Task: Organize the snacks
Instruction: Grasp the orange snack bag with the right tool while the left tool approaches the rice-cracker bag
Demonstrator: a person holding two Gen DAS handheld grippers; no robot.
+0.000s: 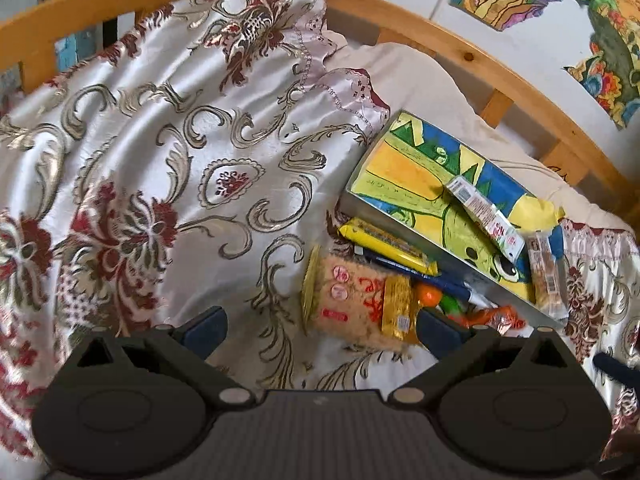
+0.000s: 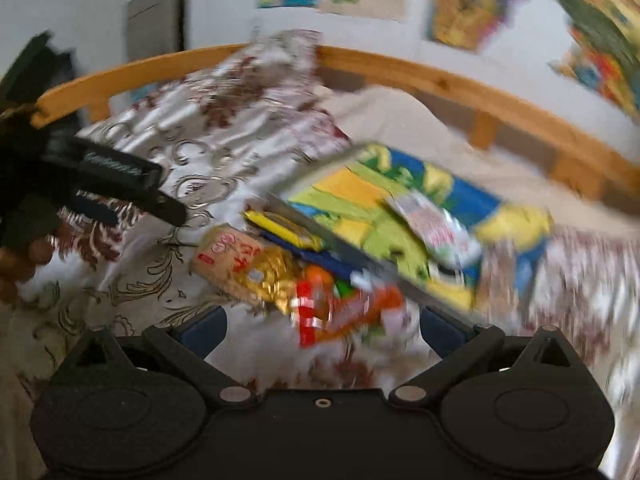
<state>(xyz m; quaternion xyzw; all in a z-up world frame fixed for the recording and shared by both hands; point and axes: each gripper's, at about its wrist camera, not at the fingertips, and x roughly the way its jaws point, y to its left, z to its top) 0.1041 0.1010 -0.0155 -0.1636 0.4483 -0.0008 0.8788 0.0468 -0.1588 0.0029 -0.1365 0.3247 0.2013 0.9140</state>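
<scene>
Both claws are held with jaws apart and empty above a bed covered by a floral satin bedspread (image 1: 160,152). The left claw (image 1: 320,330) is poised just short of a rice-cracker packet (image 1: 352,300). Beside that packet, a yellow bar (image 1: 388,245), a blue wrapper and orange packets (image 1: 496,318) are heaped against a painted box (image 1: 424,184). Two more snack bars (image 1: 486,216) are seen lying on the box's lid. The right claw (image 2: 322,332) is seen over the orange packets, its view blurred.

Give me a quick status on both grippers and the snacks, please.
Left gripper, right gripper open, empty. Snack packets piled beside colourful painted flat box; two packets on it. Nothing blocking.
</scene>
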